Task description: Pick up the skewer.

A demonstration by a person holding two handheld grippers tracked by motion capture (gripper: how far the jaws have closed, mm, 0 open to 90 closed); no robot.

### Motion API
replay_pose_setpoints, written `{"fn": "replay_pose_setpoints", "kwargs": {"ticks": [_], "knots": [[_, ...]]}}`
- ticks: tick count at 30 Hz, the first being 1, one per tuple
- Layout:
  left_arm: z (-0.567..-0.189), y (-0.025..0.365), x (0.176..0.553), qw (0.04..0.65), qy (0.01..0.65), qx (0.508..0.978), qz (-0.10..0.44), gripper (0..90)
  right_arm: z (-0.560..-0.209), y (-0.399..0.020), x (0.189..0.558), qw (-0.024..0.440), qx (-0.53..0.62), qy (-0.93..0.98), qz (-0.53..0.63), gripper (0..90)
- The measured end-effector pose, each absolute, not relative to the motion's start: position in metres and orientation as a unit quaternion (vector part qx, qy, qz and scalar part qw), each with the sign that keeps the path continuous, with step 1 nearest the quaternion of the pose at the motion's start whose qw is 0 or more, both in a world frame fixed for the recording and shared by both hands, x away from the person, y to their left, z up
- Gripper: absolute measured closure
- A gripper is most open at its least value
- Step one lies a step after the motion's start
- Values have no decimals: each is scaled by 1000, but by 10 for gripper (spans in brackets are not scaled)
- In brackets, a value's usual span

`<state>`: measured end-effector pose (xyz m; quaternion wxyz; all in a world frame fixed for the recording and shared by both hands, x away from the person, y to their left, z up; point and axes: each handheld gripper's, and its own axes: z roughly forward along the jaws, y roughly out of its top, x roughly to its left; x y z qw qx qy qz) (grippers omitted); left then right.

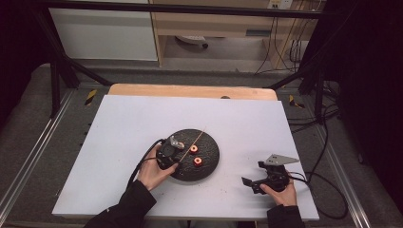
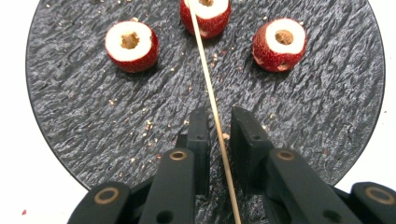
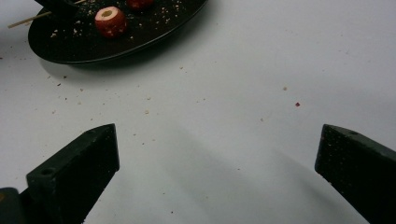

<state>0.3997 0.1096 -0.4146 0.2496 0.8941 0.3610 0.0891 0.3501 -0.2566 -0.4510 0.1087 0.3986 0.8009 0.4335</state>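
Left gripper view: left gripper (image 2: 218,135) jaws nearly closed around the skewer (image 2: 210,88) over the black plate (image 2: 70,116), tip at the middle of three cored red fruits (image 2: 131,45), apparently none threaded yet; right gripper (image 1: 259,182) wide open, empty, on the table (image 1: 133,118).

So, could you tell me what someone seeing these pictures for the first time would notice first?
Most likely the round black plate near the middle of the white table, carrying three red cored fruits with pale cut tops. Next, the thin wooden skewer running between the jaws of the left gripper and across the middle fruit. The right gripper sits off the plate over bare table, jaws wide apart.
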Motion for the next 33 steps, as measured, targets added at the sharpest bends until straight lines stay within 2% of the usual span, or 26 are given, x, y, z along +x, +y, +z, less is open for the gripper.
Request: {"fn": "replay_pose_setpoints", "kwargs": {"ticks": [18,33], "knots": [[-415,104,399,241,369,892,101,872,-451,-256,350,109,398,802,431,6],[-410,113,394,271,373,882,103,880,-452,-256,350,108,402,801,430,6]]}}
